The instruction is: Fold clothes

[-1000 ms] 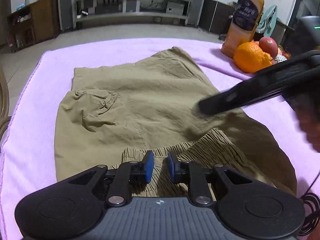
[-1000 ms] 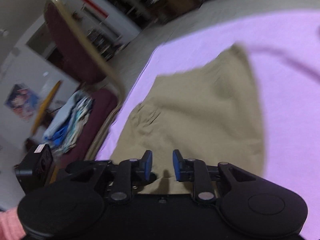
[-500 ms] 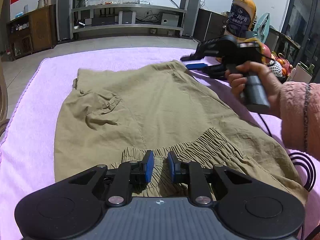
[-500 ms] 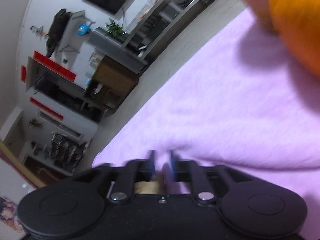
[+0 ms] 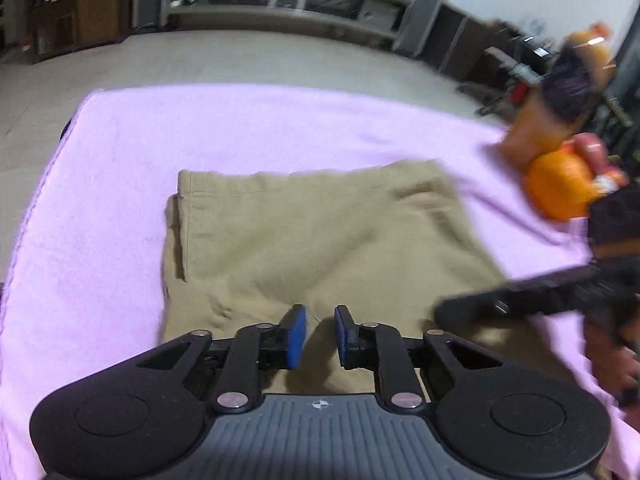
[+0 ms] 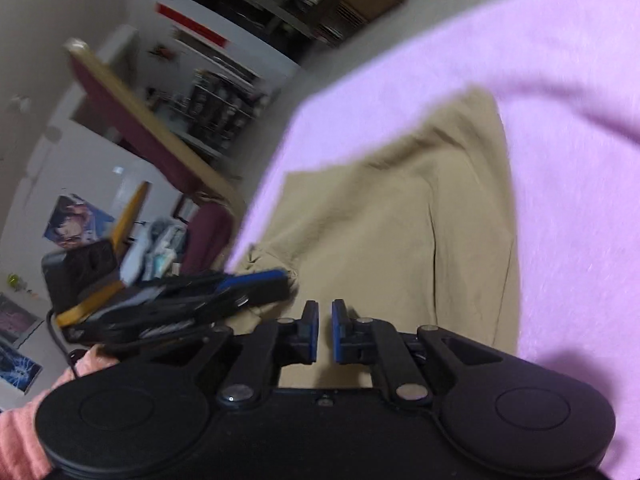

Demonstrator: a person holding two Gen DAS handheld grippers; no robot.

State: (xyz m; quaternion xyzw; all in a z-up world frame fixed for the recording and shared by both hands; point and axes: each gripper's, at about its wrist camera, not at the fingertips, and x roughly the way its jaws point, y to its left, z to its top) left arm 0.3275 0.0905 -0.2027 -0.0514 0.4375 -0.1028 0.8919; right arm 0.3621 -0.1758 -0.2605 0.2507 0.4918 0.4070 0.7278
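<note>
Khaki shorts [image 5: 320,240] lie flat on a lilac cloth [image 5: 120,200], hem edge farthest from me. My left gripper [image 5: 318,336] hovers over their near half, pads a small gap apart with nothing between them. Its blue pad tips [image 6: 260,284] reach in beside a wrinkled pocket in the right wrist view. My right gripper [image 6: 325,330] hangs just above the shorts [image 6: 400,220]. Its jaws are closing to a narrow slit, and I see no cloth in it. Its dark finger [image 5: 444,312] shows blurred on the shorts' right side.
An orange [image 5: 560,188], a red fruit [image 5: 588,146] and a juice bottle [image 5: 560,92] stand at the cloth's far right. A maroon chair [image 6: 140,132] stands off the table's left edge. A pink sleeve [image 6: 24,440] shows at lower left.
My left gripper slid forward over the shorts, and the elastic waistband dropped out of its view. My right gripper left the far hem corner, came nearer, and its jaws narrowed.
</note>
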